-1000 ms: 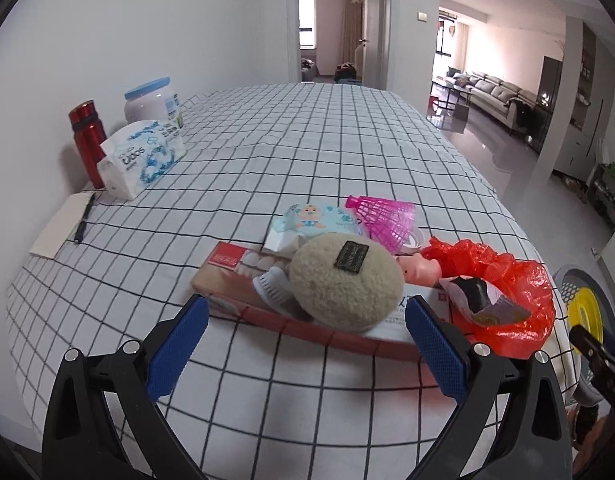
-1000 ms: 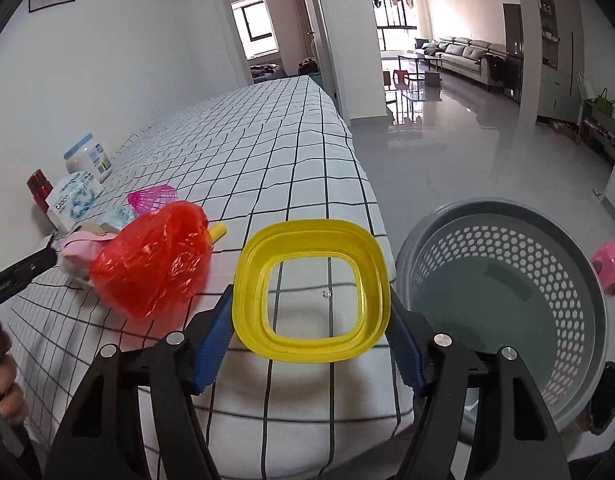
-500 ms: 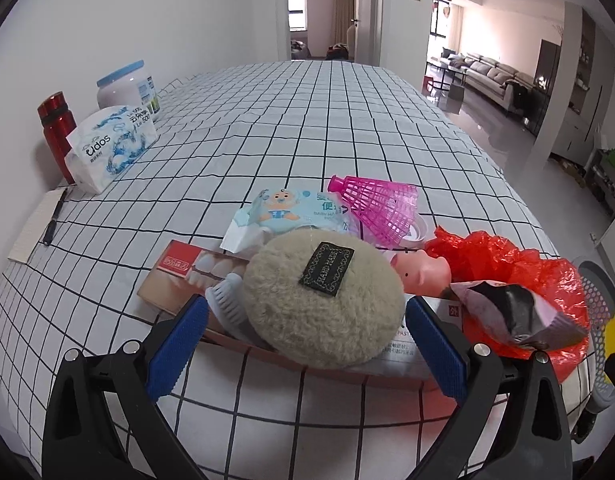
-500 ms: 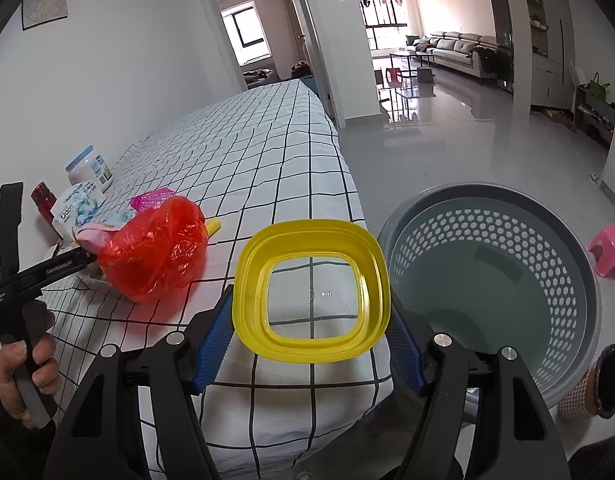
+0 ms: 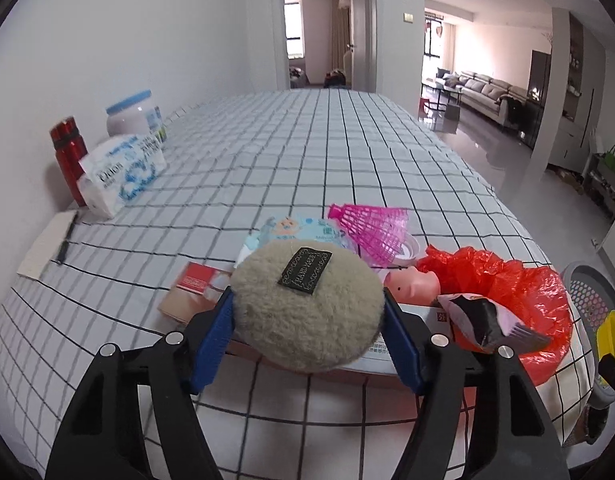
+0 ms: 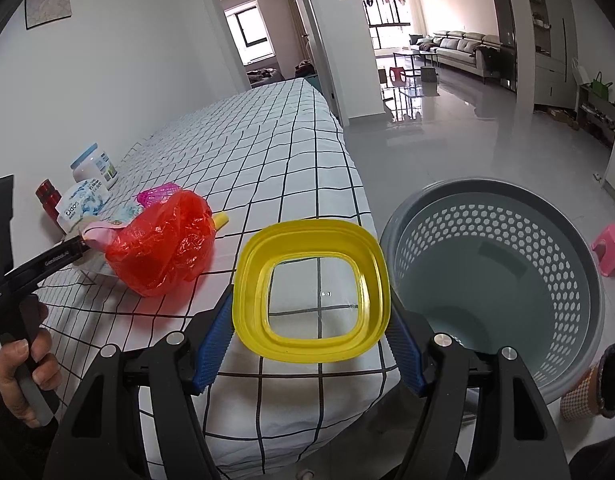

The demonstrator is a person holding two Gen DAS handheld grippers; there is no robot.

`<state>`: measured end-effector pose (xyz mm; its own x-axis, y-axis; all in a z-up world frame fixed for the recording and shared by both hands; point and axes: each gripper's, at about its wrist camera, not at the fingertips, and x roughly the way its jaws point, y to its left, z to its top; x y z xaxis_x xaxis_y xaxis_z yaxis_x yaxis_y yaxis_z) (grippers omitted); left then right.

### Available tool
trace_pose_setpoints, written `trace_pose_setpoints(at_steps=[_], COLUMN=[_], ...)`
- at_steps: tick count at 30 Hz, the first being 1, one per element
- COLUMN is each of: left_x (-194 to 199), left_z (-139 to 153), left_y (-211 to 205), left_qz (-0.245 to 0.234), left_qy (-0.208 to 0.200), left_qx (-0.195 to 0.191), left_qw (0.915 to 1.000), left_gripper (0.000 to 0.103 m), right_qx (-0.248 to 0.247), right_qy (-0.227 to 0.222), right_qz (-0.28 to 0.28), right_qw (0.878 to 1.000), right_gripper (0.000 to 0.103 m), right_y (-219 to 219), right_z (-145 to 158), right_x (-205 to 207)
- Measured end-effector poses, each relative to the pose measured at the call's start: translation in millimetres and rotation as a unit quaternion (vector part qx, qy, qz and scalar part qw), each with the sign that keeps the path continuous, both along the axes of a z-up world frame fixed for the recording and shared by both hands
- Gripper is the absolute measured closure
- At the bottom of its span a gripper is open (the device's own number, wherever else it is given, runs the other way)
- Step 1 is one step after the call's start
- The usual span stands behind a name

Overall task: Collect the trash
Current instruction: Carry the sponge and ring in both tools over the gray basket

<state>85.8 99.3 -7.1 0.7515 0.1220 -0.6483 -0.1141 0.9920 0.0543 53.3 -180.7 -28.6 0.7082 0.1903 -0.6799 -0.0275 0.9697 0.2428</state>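
A beige fuzzy round puff (image 5: pixel 307 320) with a black label lies on a flat box (image 5: pixel 195 284) on the checked tablecloth. My left gripper (image 5: pixel 307 304) is closing around the puff, and both blue pads touch its sides. My right gripper (image 6: pixel 309 320) is shut on a yellow square lid ring (image 6: pixel 307 232), held over the table's corner beside the grey perforated basket (image 6: pixel 507 280). A red plastic bag (image 5: pixel 507 284) with a snack wrapper (image 5: pixel 483 316) on it sits right of the puff.
Behind the puff lie a pink pig toy (image 5: pixel 411 286), a pink shuttlecock (image 5: pixel 375 228) and a wipes pack (image 5: pixel 299 228). A red bottle (image 5: pixel 67 152), tissue pack (image 5: pixel 119 172) and white jar (image 5: pixel 133 116) stand by the wall. On the floor sits a pink stool (image 6: pixel 611 248).
My left gripper came in over the puff and its jaws narrowed from wide open until they touch it. The right gripper kept still with the yellow lid.
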Motion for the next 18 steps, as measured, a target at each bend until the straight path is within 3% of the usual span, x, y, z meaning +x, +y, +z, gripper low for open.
trace_pose_setpoints(at_steps=[5, 10, 18], left_x=[-23.7, -37.9, -37.3], left_z=[31.9, 53.6, 36.1], left_y=[-12.5, -52.8, -142.1], left_qz=[-0.029, -0.096, -0.200], left_qy=[-0.034, -0.051, -0.015], left_qx=[0.002, -0.015, -0.038], left_qw=[0.9990, 0.9940, 0.9788], left_gripper=[0.036, 0.036, 0.036], right_qx=[0.000, 0.004, -0.010], right_qy=[-0.008, -0.016, -0.013], right_qz=[-0.018, -0.050, -0.110], right_qw=[1.000, 0.999, 0.994], right_gripper=[0.036, 0.035, 0.036], right_y=[-17.2, -48.2, -104.8], right_z=[6.8, 13.5, 9.2], right_x=[-9.0, -21.3, -38.5])
